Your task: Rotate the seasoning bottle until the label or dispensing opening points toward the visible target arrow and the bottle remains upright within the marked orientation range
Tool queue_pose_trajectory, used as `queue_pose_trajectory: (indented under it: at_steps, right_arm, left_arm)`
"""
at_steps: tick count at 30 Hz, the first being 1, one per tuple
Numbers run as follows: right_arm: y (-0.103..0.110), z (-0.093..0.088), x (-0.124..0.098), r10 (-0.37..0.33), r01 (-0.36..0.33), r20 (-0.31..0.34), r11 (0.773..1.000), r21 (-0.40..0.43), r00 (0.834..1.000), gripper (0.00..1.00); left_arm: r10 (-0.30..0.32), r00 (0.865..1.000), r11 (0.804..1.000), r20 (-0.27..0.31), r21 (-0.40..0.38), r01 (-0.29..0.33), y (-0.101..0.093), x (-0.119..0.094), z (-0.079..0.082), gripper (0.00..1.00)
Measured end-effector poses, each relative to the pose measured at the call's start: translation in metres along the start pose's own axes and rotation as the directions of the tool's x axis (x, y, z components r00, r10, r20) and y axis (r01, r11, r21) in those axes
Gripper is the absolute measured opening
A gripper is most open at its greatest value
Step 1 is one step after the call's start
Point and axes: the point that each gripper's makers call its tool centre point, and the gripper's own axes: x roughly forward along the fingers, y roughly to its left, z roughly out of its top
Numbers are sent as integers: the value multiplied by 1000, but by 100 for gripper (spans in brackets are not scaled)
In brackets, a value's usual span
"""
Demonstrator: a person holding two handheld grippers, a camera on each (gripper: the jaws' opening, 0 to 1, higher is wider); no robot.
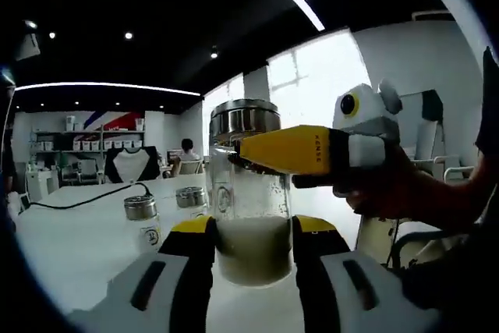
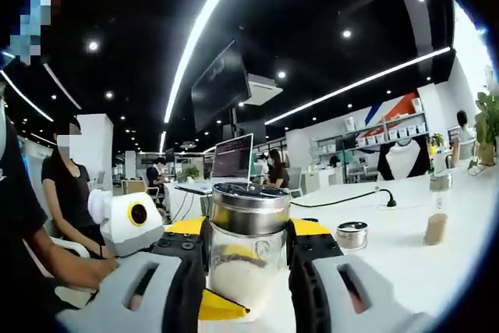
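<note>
One seasoning bottle (image 1: pixel 251 193) stands upright on the white bench (image 1: pixel 86 232), and we see it as a clear glass jar with a shiny metal cap and pale powder filling its lower part. We have the left hand-held gripper (image 1: pixel 253 246) closed around its lower body, both yellow-tipped jaws pressed against the glass at the powder level. From the right of the left gripper view, the right hand-held gripper (image 1: pixel 243 152) reaches across, its yellow jaw lying along the bottle just below the cap, a hand (image 1: pixel 398 185) behind it. In the right gripper view the same bottle (image 2: pixel 248 247) sits between the right hand-held gripper's (image 2: pixel 248 259) jaws, which hug it just under the cap, so both tools have hold of it, one high and one low. Beyond it, to the left in the left gripper view, two more small jars (image 1: pixel 143 216) with metal caps stand near each other on the bench, and a black cable (image 1: pixel 86 200) trails across the far surface. In the right gripper view a lone metal cap (image 2: pixel 352 234) rests on the bench to the right.
</note>
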Motion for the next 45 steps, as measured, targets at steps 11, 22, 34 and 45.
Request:
queue_pose_trajectory:
  at_steps: [11,22,34,45]
  right_arm:
    - [26,6,-11,199,-199,7,979,33,980,43]
    - [3,-6,-2,-52,48,-57,996,-69,997,40]
    - [-13,-8,7,-303,303,-12,953,-11,953,40]
    - [8,-8,6,-65,60,-45,992,-111,997,38]
  left_arm:
    - [-274,961,958,39,-77,276,-37,-7,7,41]
    - [-83,995,993,-56,75,87,-24,9,-4,43]
    - [77,994,992,-72,105,-69,-9,14,-12,47]
    - [-37,998,999,-47,-4,36,-4,1,-9,42]
